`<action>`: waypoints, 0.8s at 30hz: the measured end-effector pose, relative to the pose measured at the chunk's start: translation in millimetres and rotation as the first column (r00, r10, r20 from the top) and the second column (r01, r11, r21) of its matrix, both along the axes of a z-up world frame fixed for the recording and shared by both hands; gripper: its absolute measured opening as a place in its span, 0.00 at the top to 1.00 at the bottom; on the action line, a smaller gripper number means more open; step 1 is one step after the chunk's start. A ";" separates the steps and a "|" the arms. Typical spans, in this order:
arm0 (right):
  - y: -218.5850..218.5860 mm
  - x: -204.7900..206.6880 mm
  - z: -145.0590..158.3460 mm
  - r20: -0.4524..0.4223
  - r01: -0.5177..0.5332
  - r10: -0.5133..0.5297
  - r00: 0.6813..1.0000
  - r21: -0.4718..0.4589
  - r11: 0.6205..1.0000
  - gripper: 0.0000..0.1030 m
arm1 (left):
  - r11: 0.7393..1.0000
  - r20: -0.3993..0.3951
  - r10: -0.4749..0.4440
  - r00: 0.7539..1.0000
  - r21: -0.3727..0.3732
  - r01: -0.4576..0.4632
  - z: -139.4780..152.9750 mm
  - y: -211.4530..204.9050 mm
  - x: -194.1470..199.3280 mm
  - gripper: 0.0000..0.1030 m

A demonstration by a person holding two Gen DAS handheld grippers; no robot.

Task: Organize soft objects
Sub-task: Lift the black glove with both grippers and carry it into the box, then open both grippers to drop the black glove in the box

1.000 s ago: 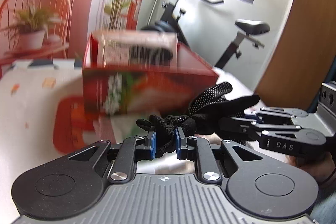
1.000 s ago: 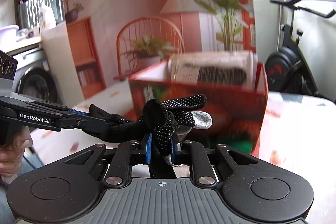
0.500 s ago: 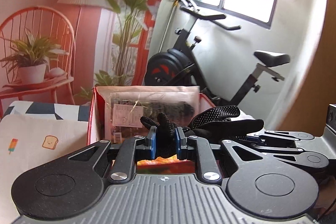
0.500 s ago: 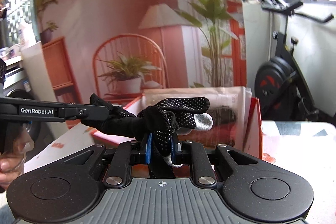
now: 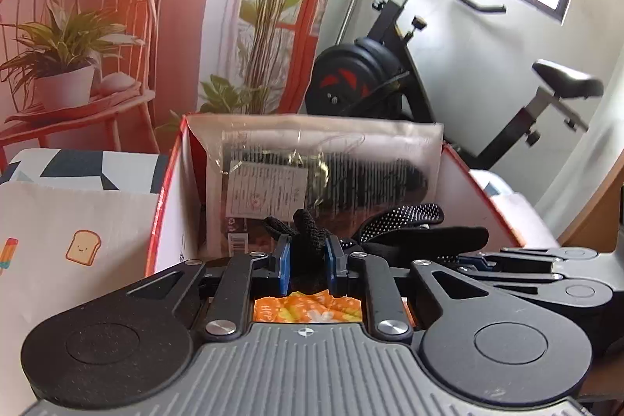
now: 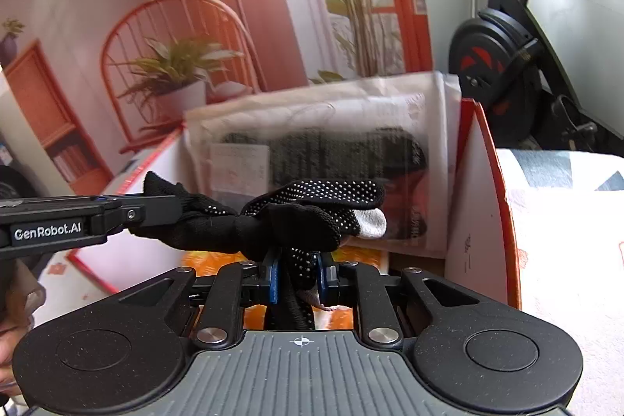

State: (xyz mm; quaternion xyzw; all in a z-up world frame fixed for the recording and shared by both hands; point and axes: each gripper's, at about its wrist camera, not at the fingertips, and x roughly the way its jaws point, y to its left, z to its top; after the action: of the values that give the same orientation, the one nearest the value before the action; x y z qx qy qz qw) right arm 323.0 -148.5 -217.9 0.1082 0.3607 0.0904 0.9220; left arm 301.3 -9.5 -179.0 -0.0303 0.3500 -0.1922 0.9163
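Black knit glove (image 6: 296,221), white-dotted, grey fingertip; strung between both tools, held above the open red box (image 5: 167,205). Left gripper (image 5: 308,262) clamped on one bunched end; right gripper (image 6: 296,277) clamped on the other. Clear packet (image 5: 312,178) with dark contents upright against far box wall. Orange printed item (image 5: 308,308) on box floor, mostly hidden behind the tool bodies; possibly a pouch. Packet blurred in right wrist view, label unreadable. Person's hand cut off at left edge there. A second ago: box front seen from outside, farther off; now both tools over the box interior, grip unchanged.
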 end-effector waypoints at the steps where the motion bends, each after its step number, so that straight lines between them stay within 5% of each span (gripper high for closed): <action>1: 0.8 2.1 -3.4 -0.017 0.010 -0.010 1.000 -0.005 1.000 0.83 | 1.000 -0.003 -0.004 1.000 0.011 0.004 -2.2 -1.5 1.3 0.81; 5: 0.7 4.3 -10.5 -0.033 0.050 -0.050 0.998 -0.020 0.999 0.77 | 0.999 0.015 -0.024 1.000 0.036 0.023 -5.8 -6.6 4.2 0.73; 7: 0.1 1.9 -10.2 -0.018 0.073 -0.074 0.997 -0.048 0.996 0.65 | 0.998 0.034 -0.036 0.999 0.043 0.034 -5.0 -8.0 0.3 0.39; 8: -1.7 0.8 -10.0 -0.014 0.081 -0.082 0.997 -0.056 0.995 0.62 | 0.998 0.051 -0.034 0.998 0.049 0.031 -4.0 -7.9 -2.7 0.37; 24: -20.3 -87.8 20.8 0.249 0.105 -0.092 0.964 -0.038 0.994 0.45 | 1.000 0.151 0.003 0.989 -0.021 0.000 36.1 26.3 -71.9 0.36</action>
State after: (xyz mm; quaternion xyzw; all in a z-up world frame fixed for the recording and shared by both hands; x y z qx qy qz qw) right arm 235.2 -168.9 -197.1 0.0906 0.2397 0.0481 0.9654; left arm 229.3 16.8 -142.9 -0.0257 0.2776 -0.1970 0.9399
